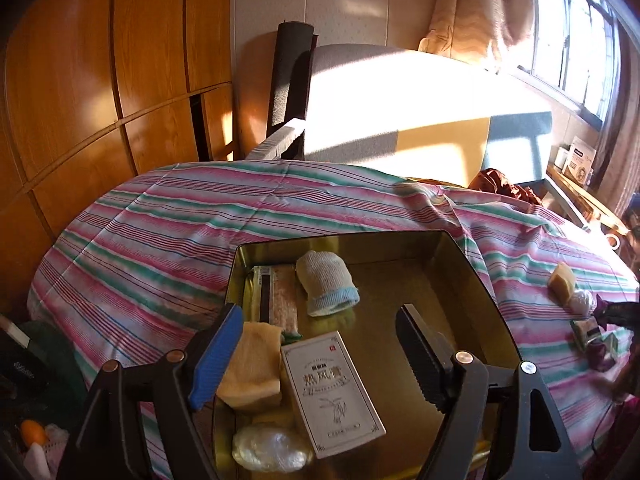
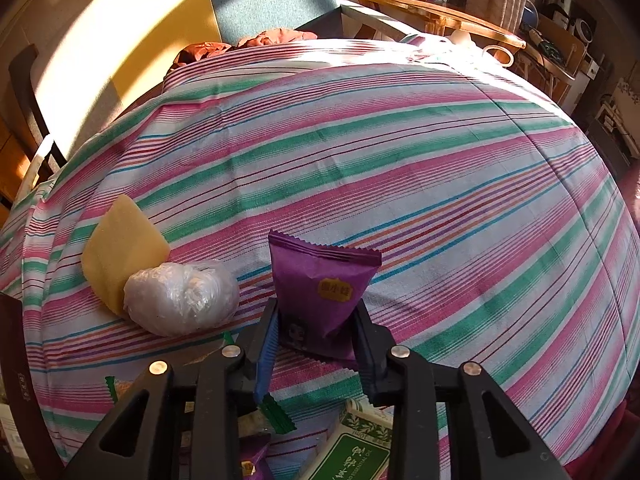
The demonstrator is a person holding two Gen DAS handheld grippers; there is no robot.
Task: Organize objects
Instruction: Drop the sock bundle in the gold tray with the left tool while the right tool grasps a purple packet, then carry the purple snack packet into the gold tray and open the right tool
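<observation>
A gold metal tin (image 1: 460, 268) lies open on the striped bedspread. It holds a white sock (image 1: 326, 282), a white box with Chinese print (image 1: 332, 394), a yellow sponge block (image 1: 252, 364), a plastic-wrapped ball (image 1: 272, 450) and a flat packet (image 1: 278, 300). My left gripper (image 1: 320, 360) is open above the tin. My right gripper (image 2: 316, 338) is shut on a purple snack packet (image 2: 320, 284) and holds it upright just above the bedspread. A yellow sponge (image 2: 120, 248) and a plastic-wrapped ball (image 2: 182, 300) lie to its left.
A green box (image 2: 352, 452) and green-edged wrappers (image 2: 276, 416) lie under the right gripper. In the left wrist view the loose sponge (image 1: 562, 280) and packets (image 1: 592, 336) lie right of the tin. A chair (image 1: 400, 120), wooden wardrobe (image 1: 100, 80) and wooden shelf (image 2: 436, 12) surround the bed.
</observation>
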